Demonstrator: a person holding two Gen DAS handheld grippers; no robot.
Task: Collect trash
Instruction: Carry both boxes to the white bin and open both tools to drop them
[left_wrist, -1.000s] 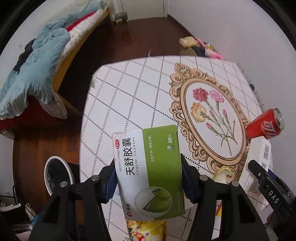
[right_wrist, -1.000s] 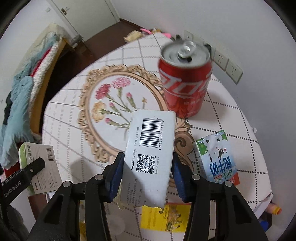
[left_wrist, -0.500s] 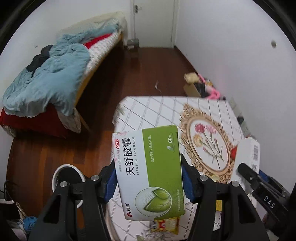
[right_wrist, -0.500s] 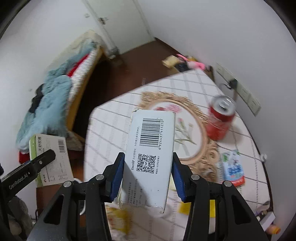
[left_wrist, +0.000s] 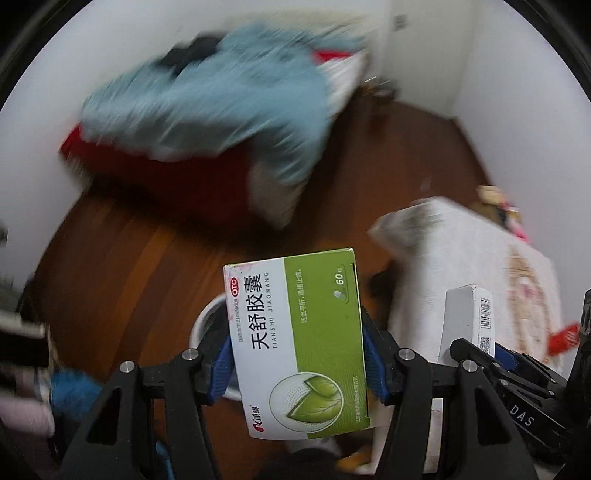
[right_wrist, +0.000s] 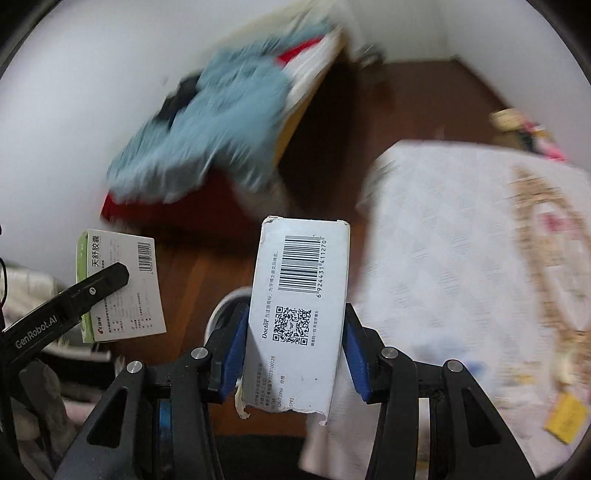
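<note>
Left hand-held gripper (left_wrist: 295, 365) clamps green medicine box (left_wrist: 299, 343).

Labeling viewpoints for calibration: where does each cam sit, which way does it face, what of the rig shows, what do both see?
Left wrist: on the left gripper, looking steeply down at the floor, bed, trash bin; its fingers clamp the green medicine box.
Right wrist: on the right gripper, angled down alike; its fingers clamp the white barcode box.
Shared: each shows the other gripper and box, plus table and blue blanket.
</note>
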